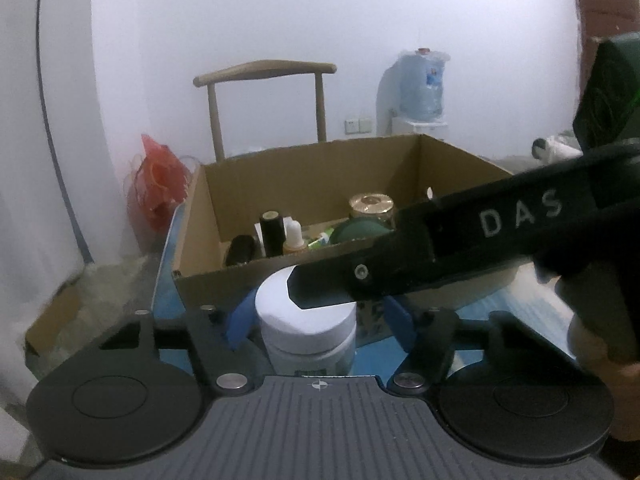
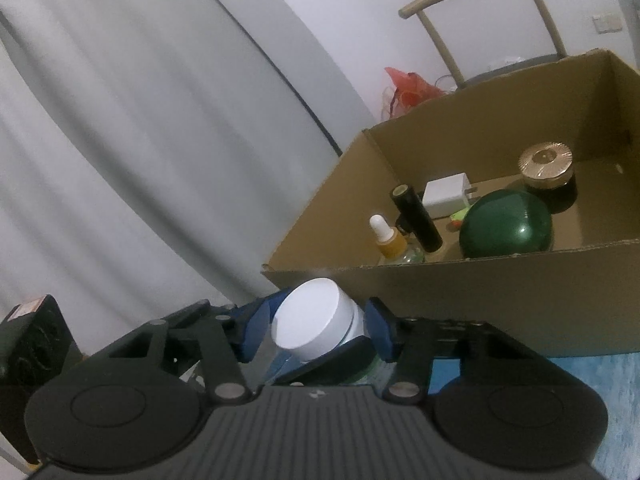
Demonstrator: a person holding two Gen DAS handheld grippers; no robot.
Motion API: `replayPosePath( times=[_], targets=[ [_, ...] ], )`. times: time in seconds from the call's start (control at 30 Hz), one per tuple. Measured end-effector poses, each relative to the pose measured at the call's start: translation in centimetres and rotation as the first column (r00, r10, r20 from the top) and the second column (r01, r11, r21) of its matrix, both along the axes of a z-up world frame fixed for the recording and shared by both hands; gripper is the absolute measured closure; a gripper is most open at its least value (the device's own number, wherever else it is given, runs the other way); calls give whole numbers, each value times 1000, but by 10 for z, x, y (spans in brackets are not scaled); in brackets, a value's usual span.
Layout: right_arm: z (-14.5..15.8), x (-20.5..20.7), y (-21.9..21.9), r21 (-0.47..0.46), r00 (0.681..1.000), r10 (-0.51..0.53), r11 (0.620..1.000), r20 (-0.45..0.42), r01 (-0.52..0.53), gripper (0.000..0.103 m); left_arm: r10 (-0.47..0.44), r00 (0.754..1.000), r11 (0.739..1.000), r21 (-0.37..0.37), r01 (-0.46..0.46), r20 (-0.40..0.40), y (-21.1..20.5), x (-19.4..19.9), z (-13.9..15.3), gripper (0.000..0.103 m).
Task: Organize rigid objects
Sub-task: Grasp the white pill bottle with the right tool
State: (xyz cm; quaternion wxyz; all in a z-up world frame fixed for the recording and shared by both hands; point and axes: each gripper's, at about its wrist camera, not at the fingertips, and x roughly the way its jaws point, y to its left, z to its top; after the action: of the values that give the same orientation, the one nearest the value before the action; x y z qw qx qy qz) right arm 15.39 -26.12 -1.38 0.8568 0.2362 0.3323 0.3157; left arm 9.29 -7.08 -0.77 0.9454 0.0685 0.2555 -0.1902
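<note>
A white-lidded jar [image 1: 306,320] [image 2: 312,322] stands on the blue tabletop just in front of a cardboard box [image 1: 280,176] [image 2: 480,304]. My left gripper [image 1: 320,322] straddles it: the left blue pad touches the lid, while contact on the right side is unclear. My right gripper [image 2: 316,328] comes in from the right, and its black finger [image 1: 400,256] crosses over the lid. In the right wrist view both of its blue pads sit against the jar. The box holds a gold-lidded jar [image 2: 546,160], a green round container [image 2: 506,224], a black tube [image 2: 418,220], a dropper bottle [image 2: 386,236] and a white charger [image 2: 446,194].
A wooden chair [image 1: 264,70], a water jug [image 1: 422,84] and a red bag [image 1: 158,176] stand behind the box. A grey curtain [image 2: 140,120] hangs on the left. A dark device [image 2: 32,340] sits at the lower left. A hand [image 1: 600,344] holds the right gripper.
</note>
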Motion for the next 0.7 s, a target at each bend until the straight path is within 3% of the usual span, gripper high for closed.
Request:
replayPosePath(
  times=[0.2, 0.4, 0.7],
  targets=[
    [-2, 2, -7, 34, 1000, -12, 999, 0, 12, 56, -11, 1000, 999, -52, 11, -9, 0, -4, 1, 51],
    [-3, -1, -13, 38, 1000, -29, 999, -3, 29, 56, -20, 1000, 999, -30, 20, 0, -11, -8, -1, 51],
    [2, -15, -22, 13, 998, -65, 998, 26, 64, 56, -63, 998, 996, -66, 62, -6, -21, -17, 1, 51]
  ],
)
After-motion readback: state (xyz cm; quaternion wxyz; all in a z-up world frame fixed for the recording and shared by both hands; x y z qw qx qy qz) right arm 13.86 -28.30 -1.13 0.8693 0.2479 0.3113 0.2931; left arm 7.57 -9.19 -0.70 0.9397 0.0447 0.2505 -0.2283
